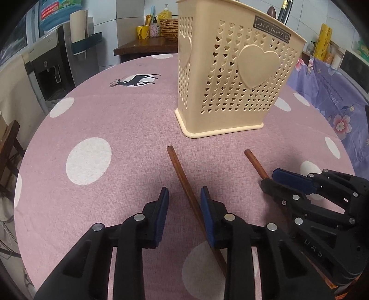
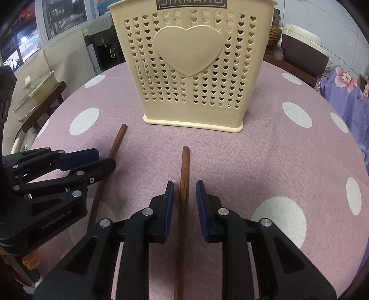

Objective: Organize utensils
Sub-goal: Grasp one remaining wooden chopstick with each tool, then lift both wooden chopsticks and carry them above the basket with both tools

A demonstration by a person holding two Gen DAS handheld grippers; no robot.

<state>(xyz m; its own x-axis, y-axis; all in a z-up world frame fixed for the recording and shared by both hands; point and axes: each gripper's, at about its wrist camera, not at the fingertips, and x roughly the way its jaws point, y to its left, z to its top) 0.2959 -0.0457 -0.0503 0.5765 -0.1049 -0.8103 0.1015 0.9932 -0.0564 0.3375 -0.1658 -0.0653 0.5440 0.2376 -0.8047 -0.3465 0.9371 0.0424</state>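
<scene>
Left gripper (image 1: 183, 196) jaws released, straddling left chopstick (image 1: 182, 175), one pad beside it. Right gripper (image 2: 184, 191) jaws released around right chopstick (image 2: 185, 170), gaps both sides. Both sticks flat on table (image 2: 265, 161), tips toward cream holder (image 2: 193, 69), likely lined up for lifting in.

White tiled wall (image 1: 129, 20); water dispenser (image 1: 46, 69); dark wooden sideboard (image 1: 147, 46); window (image 2: 30, 27) at left

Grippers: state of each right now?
Left gripper: open, left chopstick between the pads, not clamped.
Right gripper: open, right chopstick between the pads, not clamped.
</scene>
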